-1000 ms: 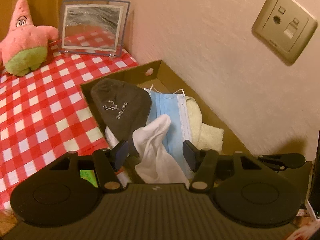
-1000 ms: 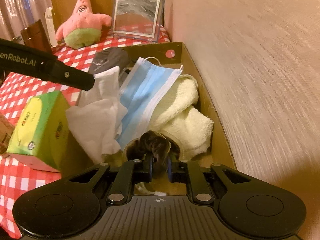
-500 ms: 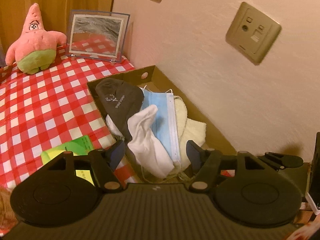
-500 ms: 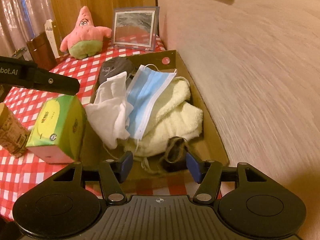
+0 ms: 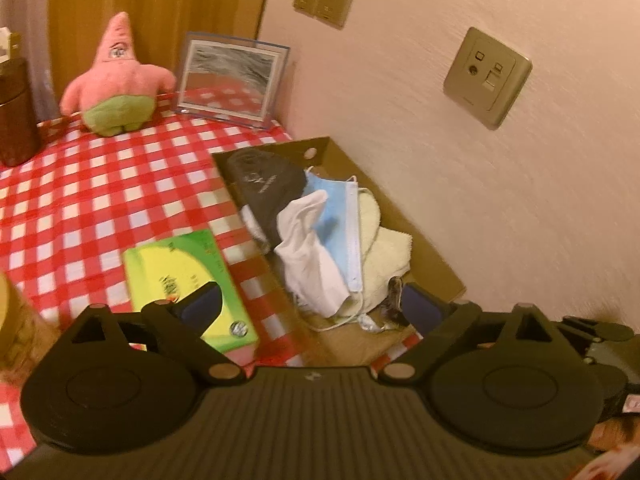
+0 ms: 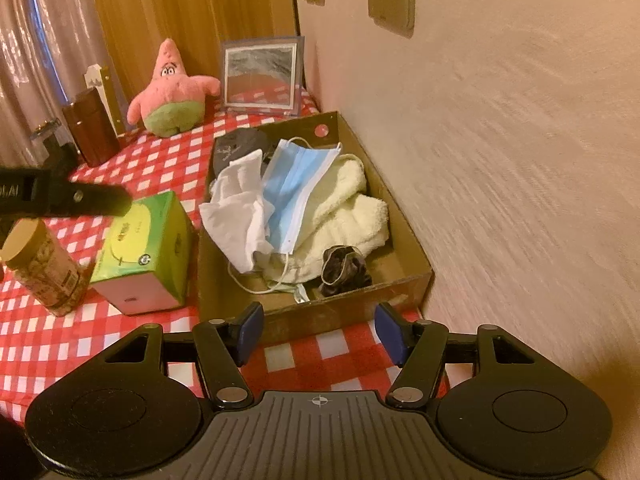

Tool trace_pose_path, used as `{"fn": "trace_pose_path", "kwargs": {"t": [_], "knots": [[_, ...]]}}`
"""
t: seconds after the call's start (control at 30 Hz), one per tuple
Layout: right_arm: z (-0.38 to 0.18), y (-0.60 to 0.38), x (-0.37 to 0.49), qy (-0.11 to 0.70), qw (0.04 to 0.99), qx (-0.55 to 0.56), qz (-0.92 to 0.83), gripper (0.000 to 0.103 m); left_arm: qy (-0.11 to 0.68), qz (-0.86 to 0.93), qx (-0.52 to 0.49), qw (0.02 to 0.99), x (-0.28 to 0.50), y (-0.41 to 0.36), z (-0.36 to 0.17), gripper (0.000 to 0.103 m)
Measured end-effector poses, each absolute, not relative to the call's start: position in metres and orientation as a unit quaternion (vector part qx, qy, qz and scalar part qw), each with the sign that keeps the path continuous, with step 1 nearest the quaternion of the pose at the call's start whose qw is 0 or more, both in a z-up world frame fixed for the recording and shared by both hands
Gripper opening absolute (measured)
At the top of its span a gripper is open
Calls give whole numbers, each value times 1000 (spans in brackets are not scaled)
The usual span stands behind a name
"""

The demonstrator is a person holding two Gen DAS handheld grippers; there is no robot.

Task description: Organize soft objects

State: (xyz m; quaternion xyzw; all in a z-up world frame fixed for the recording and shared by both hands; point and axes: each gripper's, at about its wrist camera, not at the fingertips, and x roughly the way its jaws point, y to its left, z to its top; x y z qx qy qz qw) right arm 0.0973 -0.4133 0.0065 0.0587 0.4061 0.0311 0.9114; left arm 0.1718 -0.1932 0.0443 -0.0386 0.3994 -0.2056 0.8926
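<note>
The bench [image 6: 152, 160], under a red checked cloth, carries a cardboard box [image 6: 400, 236] set against the wall. In the box lie a cream towel [image 6: 348, 216], a white cloth [image 6: 240, 208], a blue face mask [image 6: 296, 184], a dark cap [image 6: 236, 144] and a dark scrunchie [image 6: 344, 268] at the near end. Left tongs [image 5: 312, 304] have just been spreading wide, nothing between them; right tongs [image 6: 318, 332] stand apart and empty, short of the box.

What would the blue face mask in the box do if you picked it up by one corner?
The blue face mask would probably droop and hang, since it already bends over the cream towel. It looks thin, so likely very light. Its ear loops trail loose near the white cloth and might snag it.
</note>
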Motion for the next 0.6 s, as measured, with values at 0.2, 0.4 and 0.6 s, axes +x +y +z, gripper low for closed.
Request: {"fn": "trace_pose_path", "kwargs": {"t": [0.2, 0.4, 0.6], "knots": [[21, -408, 82, 394, 917, 62, 27, 63, 386, -184, -27, 904, 138, -181, 51, 103], [34, -396, 63, 381, 922, 56, 30, 65, 388, -167, -29, 906, 103, -168, 50, 103], [42, -383, 39, 369, 927, 53, 36, 65, 394, -150, -31, 906, 69, -158, 46, 103]]}}
